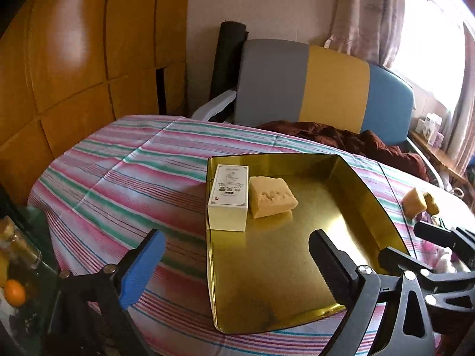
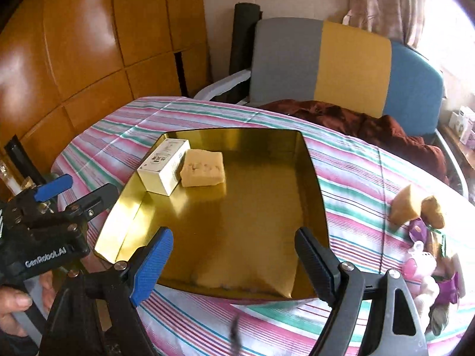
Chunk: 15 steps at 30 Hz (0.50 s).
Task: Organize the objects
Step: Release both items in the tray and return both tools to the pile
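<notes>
A gold metal tray [image 1: 299,225] [image 2: 252,207] lies on the striped tablecloth. In its far left corner a white box [image 1: 228,195] [image 2: 163,169] lies next to a pale yellow sponge block [image 1: 271,197] [image 2: 203,167]. My left gripper [image 1: 237,252] [image 2: 83,191] is open over the tray's near left edge, holding nothing. Above the tray's near edge my right gripper [image 2: 234,255] [image 1: 403,241] also stands open and empty. Two more yellow sponge pieces [image 2: 415,204] [image 1: 415,201] rest on the cloth right of the tray, beside a pink and purple toy [image 2: 424,267].
A chair [image 1: 326,86] with a grey, yellow and blue back stands behind the table, a dark red cloth [image 2: 371,124] draped on its seat. Wooden panels [image 1: 74,59] line the left wall. An orange [image 1: 14,293] sits low at the left. A person's hand [image 2: 14,299] holds the left gripper.
</notes>
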Each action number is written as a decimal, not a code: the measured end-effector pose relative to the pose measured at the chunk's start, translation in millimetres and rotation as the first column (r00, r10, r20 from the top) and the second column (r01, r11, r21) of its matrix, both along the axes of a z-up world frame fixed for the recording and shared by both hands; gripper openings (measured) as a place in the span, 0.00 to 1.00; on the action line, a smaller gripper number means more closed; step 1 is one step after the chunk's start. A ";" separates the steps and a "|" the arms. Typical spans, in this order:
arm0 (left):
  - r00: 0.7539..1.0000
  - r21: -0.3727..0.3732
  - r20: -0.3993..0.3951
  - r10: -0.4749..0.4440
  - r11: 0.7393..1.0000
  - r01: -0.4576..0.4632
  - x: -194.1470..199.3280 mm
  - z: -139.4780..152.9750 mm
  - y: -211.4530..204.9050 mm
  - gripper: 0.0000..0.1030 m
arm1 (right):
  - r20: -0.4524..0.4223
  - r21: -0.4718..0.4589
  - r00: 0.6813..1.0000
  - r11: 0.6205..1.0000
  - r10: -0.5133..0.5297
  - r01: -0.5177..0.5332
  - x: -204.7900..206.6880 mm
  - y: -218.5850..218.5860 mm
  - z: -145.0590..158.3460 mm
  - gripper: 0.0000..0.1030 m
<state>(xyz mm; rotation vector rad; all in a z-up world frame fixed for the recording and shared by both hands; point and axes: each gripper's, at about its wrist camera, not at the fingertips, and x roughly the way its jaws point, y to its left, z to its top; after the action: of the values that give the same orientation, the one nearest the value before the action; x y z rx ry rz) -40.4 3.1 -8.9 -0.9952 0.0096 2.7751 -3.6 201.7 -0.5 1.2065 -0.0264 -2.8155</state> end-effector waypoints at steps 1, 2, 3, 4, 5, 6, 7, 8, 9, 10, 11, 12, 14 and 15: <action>1.000 -0.005 -0.005 -0.001 1.000 0.001 1.9 0.5 1.8 0.97 | -0.003 0.001 1.000 1.000 -0.005 0.005 1.4 1.2 0.3 0.83; 1.000 -0.010 -0.010 -0.004 1.000 0.004 3.6 1.1 3.2 0.97 | -0.005 0.002 1.000 1.000 -0.010 0.010 2.2 1.6 -0.3 0.83; 1.000 -0.017 -0.018 -0.009 1.000 0.008 6.0 1.8 5.1 0.97 | -0.007 0.003 1.000 1.000 -0.014 0.015 3.4 2.5 0.0 0.83; 1.000 -0.026 -0.026 -0.014 1.000 0.013 8.3 2.5 7.2 0.97 | -0.007 0.005 1.000 1.000 -0.019 0.019 4.4 3.8 0.0 0.83; 0.999 -0.032 -0.029 -0.018 0.999 0.017 9.2 2.8 9.2 0.97 | -0.008 0.009 1.000 1.000 -0.024 0.024 5.0 4.4 -0.1 0.83; 0.999 -0.040 -0.031 -0.024 0.999 0.023 10.7 3.0 11.9 0.97 | -0.009 0.011 1.000 1.000 -0.027 0.027 5.7 5.6 -0.3 0.83; 0.999 -0.044 -0.031 -0.029 0.999 0.028 12.1 3.2 14.6 0.97 | -0.009 0.010 0.999 0.999 -0.030 0.030 6.5 7.0 -0.6 0.83; 0.999 -0.046 -0.033 -0.035 0.998 0.033 13.4 3.4 16.1 0.97 | -0.010 0.009 0.999 0.999 -0.033 0.033 7.9 8.2 -1.0 0.83; 0.999 -0.048 -0.034 -0.043 0.998 0.041 14.7 3.5 18.2 0.97 | -0.010 0.009 0.999 0.999 -0.036 0.036 8.6 9.6 -1.3 0.83; 0.998 -0.051 -0.032 -0.049 0.998 0.047 15.5 3.2 20.2 0.97 | -0.010 0.009 0.999 0.999 -0.042 0.042 9.3 11.7 -1.6 0.83; 0.998 -0.055 -0.030 -0.057 0.997 0.055 16.3 2.9 22.7 0.97 | -0.010 0.008 0.999 0.999 -0.046 0.046 10.4 13.6 -2.0 0.83; 0.998 -0.058 -0.029 -0.061 0.997 0.060 16.8 2.9 24.6 0.97 | -0.009 0.006 0.999 0.999 -0.050 0.050 10.9 15.2 -2.4 0.83; 0.997 -0.065 -0.030 -0.073 0.995 0.071 18.4 2.4 28.7 0.97 | -0.008 0.003 0.998 0.998 -0.062 0.062 12.9 20.1 -3.2 0.83; 0.996 -0.070 -0.029 -0.080 0.994 0.078 19.4 2.1 31.2 0.97 | -0.007 0.002 0.998 0.998 -0.067 0.067 13.9 22.6 -3.4 0.83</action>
<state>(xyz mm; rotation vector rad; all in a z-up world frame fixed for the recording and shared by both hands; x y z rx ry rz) -21.0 34.3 -6.8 -0.9446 0.1477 2.7348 10.2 224.3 -3.9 1.2182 -0.0638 -2.8779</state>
